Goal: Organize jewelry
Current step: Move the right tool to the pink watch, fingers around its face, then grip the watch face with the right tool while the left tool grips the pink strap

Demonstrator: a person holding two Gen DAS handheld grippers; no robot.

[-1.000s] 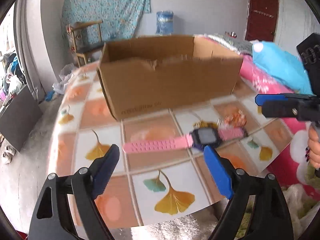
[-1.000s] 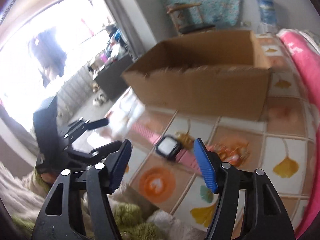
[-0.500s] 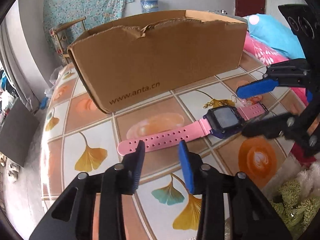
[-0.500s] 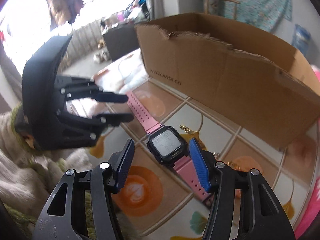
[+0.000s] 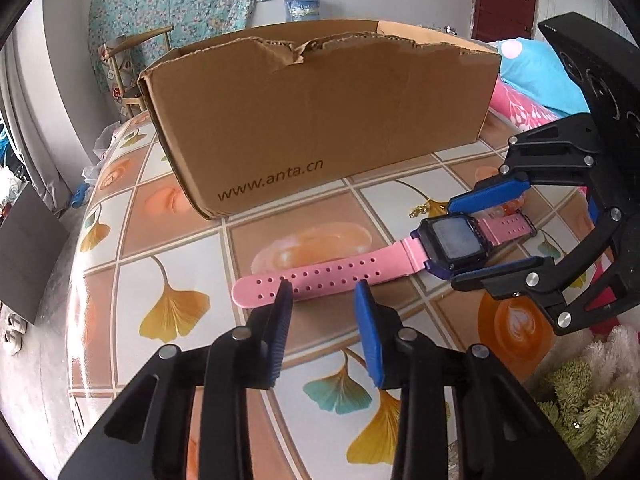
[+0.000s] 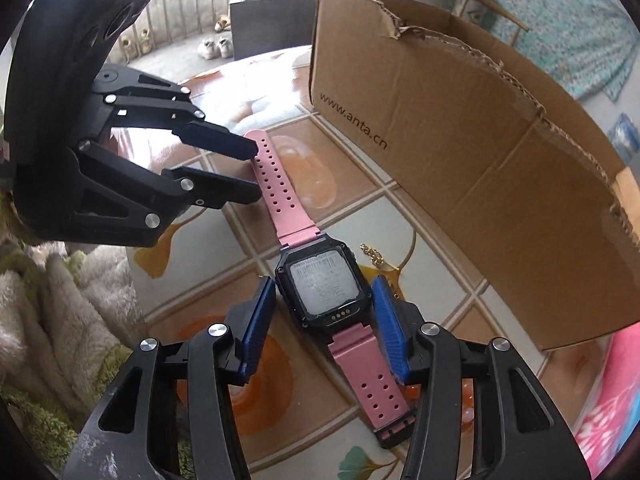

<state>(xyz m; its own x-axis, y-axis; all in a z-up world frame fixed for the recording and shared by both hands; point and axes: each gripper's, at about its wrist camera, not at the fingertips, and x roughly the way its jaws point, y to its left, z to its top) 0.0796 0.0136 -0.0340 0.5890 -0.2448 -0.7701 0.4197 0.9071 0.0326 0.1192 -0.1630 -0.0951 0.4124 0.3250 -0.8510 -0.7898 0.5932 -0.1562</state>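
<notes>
A watch with a pink strap and dark square case (image 5: 452, 246) (image 6: 322, 288) lies flat on the tiled-pattern table (image 5: 168, 240). My left gripper (image 5: 324, 286) (image 6: 256, 174) is open at a narrow gap, its tips at the near edge of the long strap end, spaced along the strap and not pinching it. My right gripper (image 6: 322, 292) (image 5: 454, 242) straddles the watch case, one blue pad on each side. Its jaws are closing, with a thin gap still showing at the right pad.
A brown cardboard box (image 5: 320, 120) (image 6: 480, 160) stands open-topped just behind the watch. A thin gold chain (image 6: 372, 254) and some orange beads (image 5: 508, 208) lie beside the case. A fluffy green-and-white blanket (image 5: 580, 392) lies past the table's near edge.
My left jaws narrowed sharply and sank to the strap's end, then held still. My right gripper rolled, came down over the watch case, and its jaws drew in around it.
</notes>
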